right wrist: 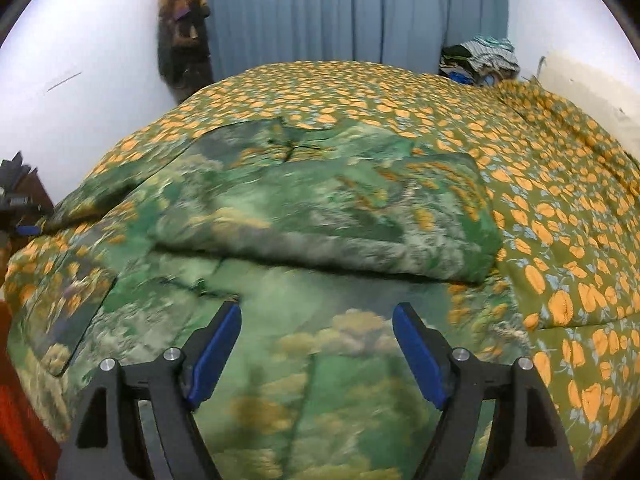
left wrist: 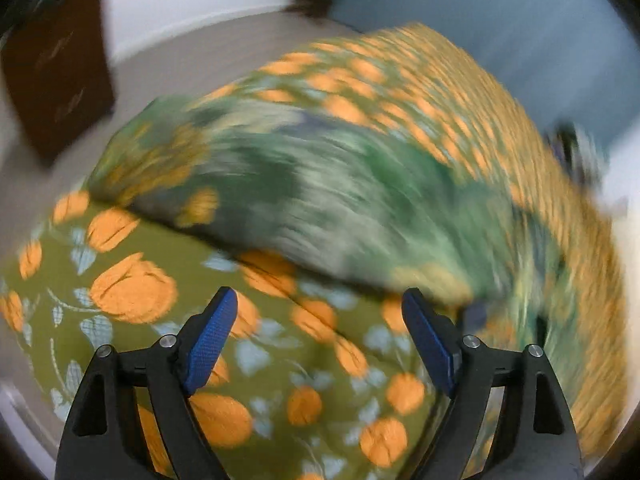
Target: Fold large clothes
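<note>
In my right view the garment [right wrist: 320, 208] lies on the bed [right wrist: 560, 200], toward its left and near edges, with its far part folded over the near part. A pile of clothes [right wrist: 480, 60] sits at the far right corner, before the curtain [right wrist: 352, 12].

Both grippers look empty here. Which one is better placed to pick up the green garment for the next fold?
Probably the right gripper: it is open directly over the green printed garment, near its folded edge. The left gripper, also open, sits over the orange-flowered bedspread, with the garment beyond its fingertips.
</note>
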{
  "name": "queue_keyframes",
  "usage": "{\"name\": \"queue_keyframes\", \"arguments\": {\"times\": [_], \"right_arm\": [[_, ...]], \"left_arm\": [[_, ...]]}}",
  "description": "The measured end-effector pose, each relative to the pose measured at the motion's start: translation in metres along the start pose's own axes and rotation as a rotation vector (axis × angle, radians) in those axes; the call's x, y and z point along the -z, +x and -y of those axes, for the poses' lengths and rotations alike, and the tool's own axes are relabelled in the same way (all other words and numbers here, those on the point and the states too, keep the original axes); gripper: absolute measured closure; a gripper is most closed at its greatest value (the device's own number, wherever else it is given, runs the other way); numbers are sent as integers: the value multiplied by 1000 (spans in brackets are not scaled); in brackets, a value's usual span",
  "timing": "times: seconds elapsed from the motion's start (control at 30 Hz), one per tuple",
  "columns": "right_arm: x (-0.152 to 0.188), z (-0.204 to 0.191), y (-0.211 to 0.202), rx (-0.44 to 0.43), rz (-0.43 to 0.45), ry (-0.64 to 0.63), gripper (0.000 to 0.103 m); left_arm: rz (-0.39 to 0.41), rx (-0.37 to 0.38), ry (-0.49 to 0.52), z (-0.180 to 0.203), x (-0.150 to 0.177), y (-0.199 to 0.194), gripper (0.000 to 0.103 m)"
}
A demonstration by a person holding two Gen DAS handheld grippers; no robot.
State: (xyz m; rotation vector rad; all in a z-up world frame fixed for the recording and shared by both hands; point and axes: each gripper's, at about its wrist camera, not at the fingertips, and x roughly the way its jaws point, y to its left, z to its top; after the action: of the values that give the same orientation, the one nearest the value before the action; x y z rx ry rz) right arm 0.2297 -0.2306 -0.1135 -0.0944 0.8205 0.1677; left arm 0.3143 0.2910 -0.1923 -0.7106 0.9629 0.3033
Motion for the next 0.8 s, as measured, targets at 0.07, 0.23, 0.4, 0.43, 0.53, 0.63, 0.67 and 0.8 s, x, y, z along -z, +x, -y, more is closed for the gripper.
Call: {"name": "queue_keyframes", "arguments": {"times": [0.07, 0.23, 0.4, 0.43, 0.53, 0.63, 0.67, 0.8], "right_arm": [[0, -8, 0, 3, 3, -26, 23], [4, -21, 2, -10, -13, -46, 23], [16, -28, 2, -16, -30, -60, 23], [17, -28, 3, -19, -34, -56, 23], [17, -26, 4, -31, -30, -40, 23], [15, -24, 3, -39, -9, -25, 23], [14, -23, 2, -41, -5, -21, 23], [12, -14, -1, -38, 16, 9, 23]], "left_arm": [[-11, 64, -147, -25, -15, 17, 18], [27, 132, -399, -61, -34, 47, 23], [106, 62, -386, -49, -46, 42, 94], [126, 39, -343, -38, -48, 35, 95], [239, -56, -77, 28, -56, 2, 95], [344, -72, 166, 109, -55, -28, 95], [371, -53, 247, 139, -50, -38, 95], [414, 48, 525, 246, -11, -56, 95]]}}
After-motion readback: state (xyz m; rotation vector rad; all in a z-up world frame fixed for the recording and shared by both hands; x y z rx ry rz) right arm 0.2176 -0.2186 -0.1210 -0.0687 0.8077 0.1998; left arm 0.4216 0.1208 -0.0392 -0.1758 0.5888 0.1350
